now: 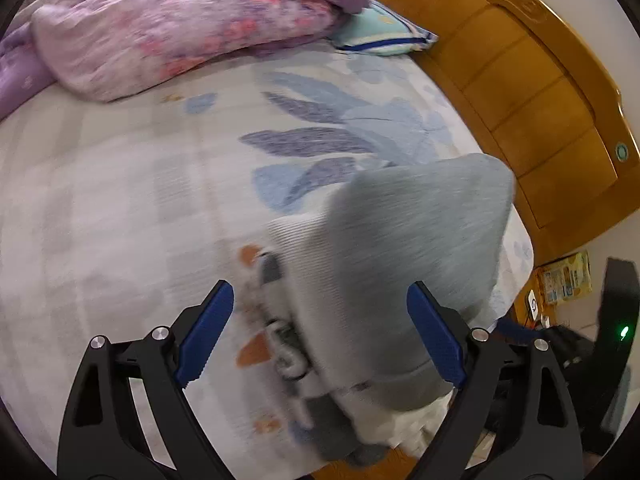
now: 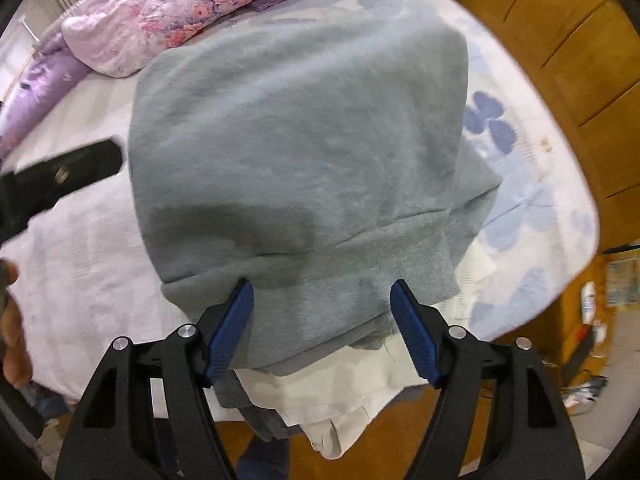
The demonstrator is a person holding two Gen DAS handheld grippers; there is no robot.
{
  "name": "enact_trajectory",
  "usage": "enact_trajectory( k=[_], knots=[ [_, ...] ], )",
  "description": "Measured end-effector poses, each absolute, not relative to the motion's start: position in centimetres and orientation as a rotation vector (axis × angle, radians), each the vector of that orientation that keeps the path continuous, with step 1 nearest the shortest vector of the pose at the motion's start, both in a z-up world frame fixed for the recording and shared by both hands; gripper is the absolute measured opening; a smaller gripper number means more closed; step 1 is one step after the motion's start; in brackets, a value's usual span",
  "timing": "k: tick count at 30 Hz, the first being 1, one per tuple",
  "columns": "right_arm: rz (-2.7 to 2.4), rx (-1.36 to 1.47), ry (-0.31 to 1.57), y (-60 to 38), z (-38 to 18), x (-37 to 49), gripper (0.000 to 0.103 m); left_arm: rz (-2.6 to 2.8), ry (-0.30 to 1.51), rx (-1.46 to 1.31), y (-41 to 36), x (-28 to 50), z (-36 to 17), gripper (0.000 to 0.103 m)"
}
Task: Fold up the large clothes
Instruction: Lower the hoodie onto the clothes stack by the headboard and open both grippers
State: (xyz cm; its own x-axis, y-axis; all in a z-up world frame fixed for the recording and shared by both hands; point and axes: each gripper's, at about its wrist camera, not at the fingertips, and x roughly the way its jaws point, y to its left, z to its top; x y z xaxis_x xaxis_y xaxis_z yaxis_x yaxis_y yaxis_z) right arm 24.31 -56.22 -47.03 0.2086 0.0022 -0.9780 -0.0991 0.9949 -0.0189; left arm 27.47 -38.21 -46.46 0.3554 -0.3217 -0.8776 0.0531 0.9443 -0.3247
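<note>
Both tongs, left (image 1: 320, 334) & right (image 2: 322, 330), gape w/ nothing gripped over the grey sweatshirt (image 2: 300, 152), prob. folded already, near the bed (image 2: 100, 220) edge.

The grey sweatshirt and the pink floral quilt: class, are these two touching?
Apart. In the right wrist view, bare bedsheet shows between the grey sweatshirt and the pink floral quilt.

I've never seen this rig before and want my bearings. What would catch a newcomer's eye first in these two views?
The folded grey fleece sweatshirt fills the right wrist view, lying near the bed's edge just beyond the open right gripper. Behind it, a rumpled pink and purple floral quilt is heaped at the far side of the pale blue-flowered bedsheet. The orange wooden headboard curves along the right, and the left gripper is open too.
</note>
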Motion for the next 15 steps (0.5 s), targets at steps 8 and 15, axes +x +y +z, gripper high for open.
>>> enact_trajectory(
  k=[8, 15],
  knots=[
    [0.038, -0.171, 1.285, -47.0, -43.6, 22.8, 0.076, -0.150, 1.237, -0.292, -28.1, 24.3, -47.2, 0.089],
    [0.034, -0.172, 1.269, -38.7, -42.0, 20.1, 0.077, -0.119, 1.250, -0.274, -19.6, 21.0, -45.6, 0.089]
  ],
)
